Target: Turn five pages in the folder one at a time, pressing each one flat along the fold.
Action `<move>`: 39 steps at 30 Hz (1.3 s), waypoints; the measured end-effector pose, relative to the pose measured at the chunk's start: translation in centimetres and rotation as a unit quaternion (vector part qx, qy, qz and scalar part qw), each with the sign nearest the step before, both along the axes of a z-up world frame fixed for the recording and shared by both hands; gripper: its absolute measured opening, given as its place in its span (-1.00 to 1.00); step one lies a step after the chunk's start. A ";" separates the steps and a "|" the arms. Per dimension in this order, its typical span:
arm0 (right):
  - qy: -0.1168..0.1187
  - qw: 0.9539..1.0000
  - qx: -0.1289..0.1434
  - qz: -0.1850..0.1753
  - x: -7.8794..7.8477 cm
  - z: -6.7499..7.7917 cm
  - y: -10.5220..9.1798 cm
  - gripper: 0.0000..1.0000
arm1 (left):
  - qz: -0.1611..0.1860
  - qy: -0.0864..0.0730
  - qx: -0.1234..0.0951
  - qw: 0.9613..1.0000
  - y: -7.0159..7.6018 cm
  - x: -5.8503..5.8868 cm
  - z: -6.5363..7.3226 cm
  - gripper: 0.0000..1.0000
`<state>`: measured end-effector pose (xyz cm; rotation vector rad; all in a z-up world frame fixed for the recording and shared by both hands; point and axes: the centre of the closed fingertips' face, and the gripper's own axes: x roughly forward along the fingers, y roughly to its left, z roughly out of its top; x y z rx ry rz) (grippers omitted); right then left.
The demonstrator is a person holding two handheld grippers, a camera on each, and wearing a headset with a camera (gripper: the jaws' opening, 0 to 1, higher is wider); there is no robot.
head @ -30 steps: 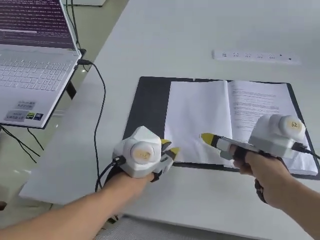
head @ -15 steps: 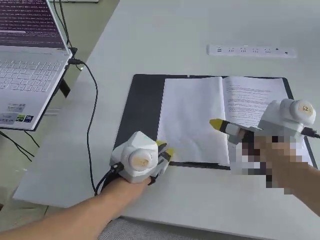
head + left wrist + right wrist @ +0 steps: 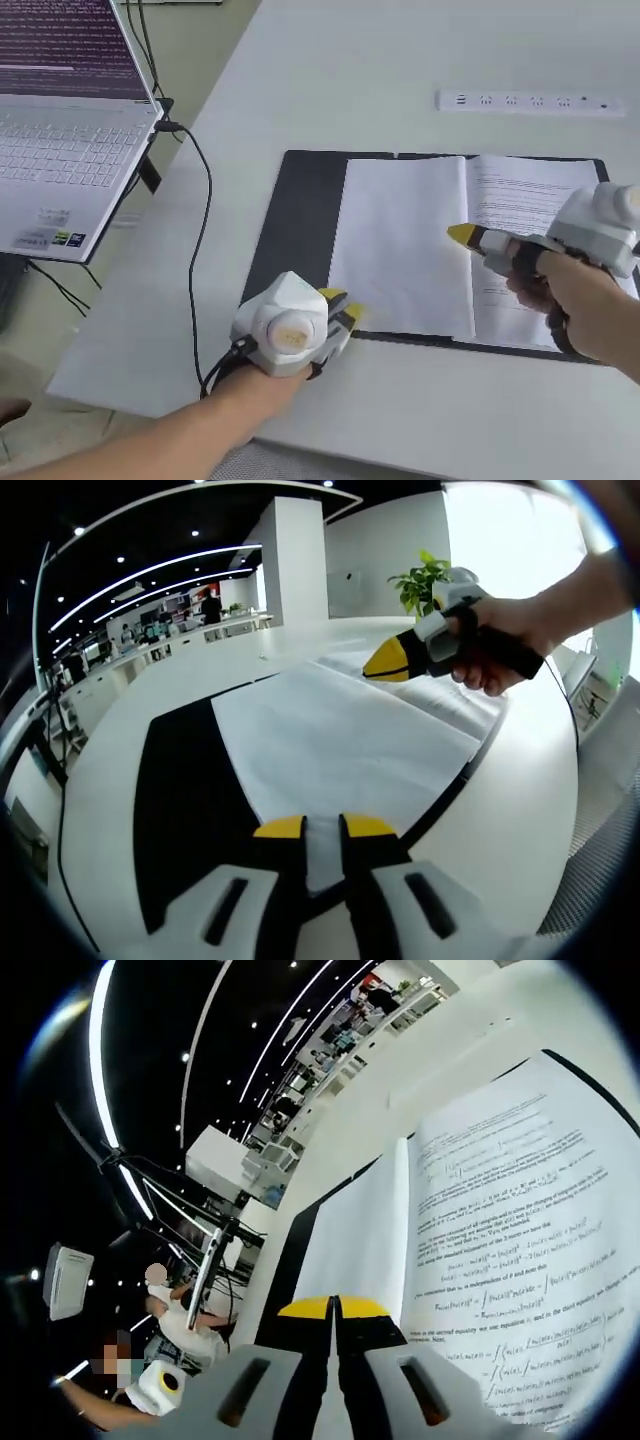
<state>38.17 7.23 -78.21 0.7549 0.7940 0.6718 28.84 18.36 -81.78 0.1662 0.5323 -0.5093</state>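
Note:
A black folder (image 3: 300, 215) lies open on the white table, with a blank page (image 3: 400, 240) on its left side and a printed page (image 3: 520, 200) on its right. My left gripper (image 3: 343, 305) sits at the blank page's near left corner. Its jaws stand a narrow gap apart (image 3: 310, 828), with white paper showing between them. My right gripper (image 3: 462, 236) is shut, its yellow tip just above the fold between the two pages. In the right gripper view (image 3: 333, 1306) the fold runs straight ahead, and that gripper (image 3: 385, 660) also enters the left gripper view.
An open laptop (image 3: 60, 130) stands at the left on a lower surface, past the table's left edge. Its black cable (image 3: 200, 210) trails across the table's left part. A white power strip (image 3: 530, 101) lies beyond the folder.
The right gripper has moved away from the near edge and rightward, up to the fold. The left gripper has stayed at the page's corner. The head camera has shifted.

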 end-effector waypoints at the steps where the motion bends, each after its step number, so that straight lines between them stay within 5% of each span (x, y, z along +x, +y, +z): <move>1: 0.006 1.000 0.001 -0.001 0.2 -0.2 0.0 -1.00 | 0.001 0.001 0.000 1.000 0.0 0.0 0.0 -0.77; 16: 0.032 0.999 0.004 -0.043 5.4 -1.8 -1.1 -1.00 | 0.002 0.004 0.002 1.000 0.0 0.1 0.0 -0.77; 39: 0.037 0.998 -0.023 -0.045 9.1 -2.5 -0.8 -1.00 | 0.007 0.003 0.002 1.000 -0.1 0.0 0.0 -0.78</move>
